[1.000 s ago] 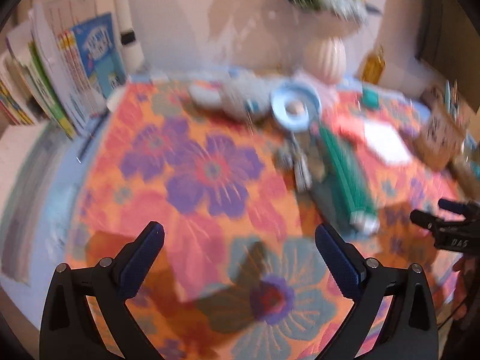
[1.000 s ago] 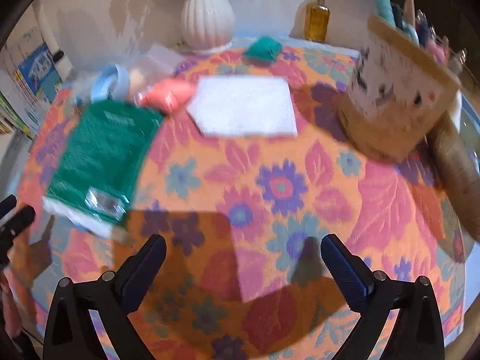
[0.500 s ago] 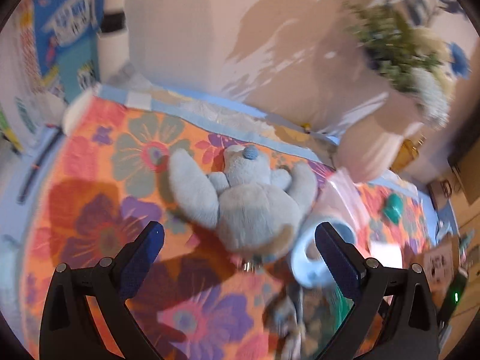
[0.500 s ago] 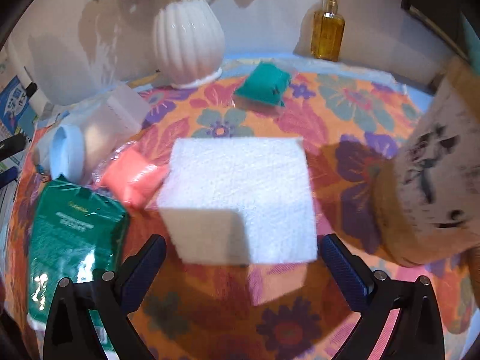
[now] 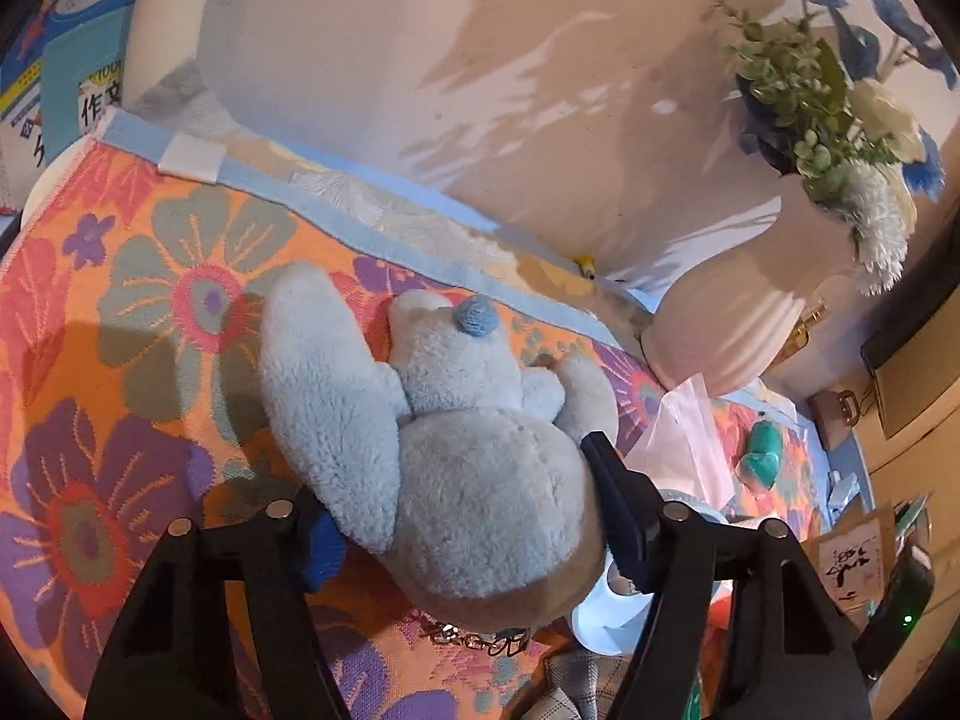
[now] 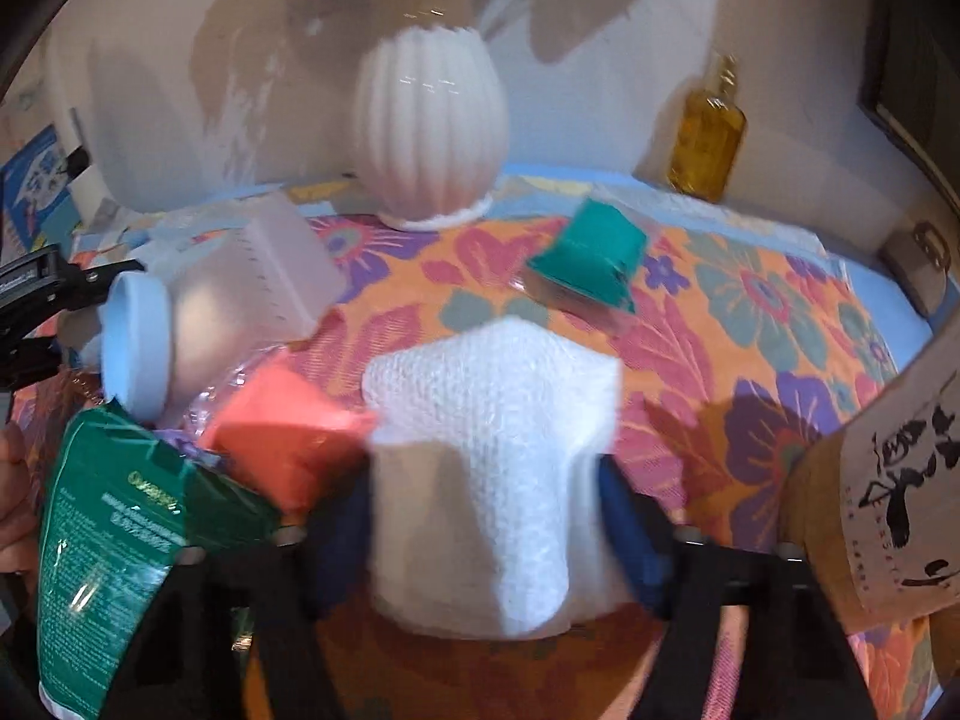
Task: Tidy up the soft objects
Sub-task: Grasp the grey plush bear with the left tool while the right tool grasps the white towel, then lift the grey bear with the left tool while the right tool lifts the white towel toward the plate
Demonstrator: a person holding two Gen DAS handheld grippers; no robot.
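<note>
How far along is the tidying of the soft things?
Nothing looks sorted yet. The left tongs have just closed on the grey plush toy, and the right tongs on the white cloth, which bunches up. The orange pouch and teal pouch still lie on the flowered tablecloth.

Pale blue-grey plush toy [image 5: 474,474] with a blue knitted nose is lying on an orange cloth [image 5: 138,276] showing purple, pink and grey-green flowers. White textured pad [image 6: 498,450] is sitting beside a coral packet [image 6: 282,438], a dark green pouch [image 6: 114,546], a teal packet [image 6: 591,258]. Ribbed white vase [image 6: 429,126]; amber bottle [image 6: 708,138].
</note>
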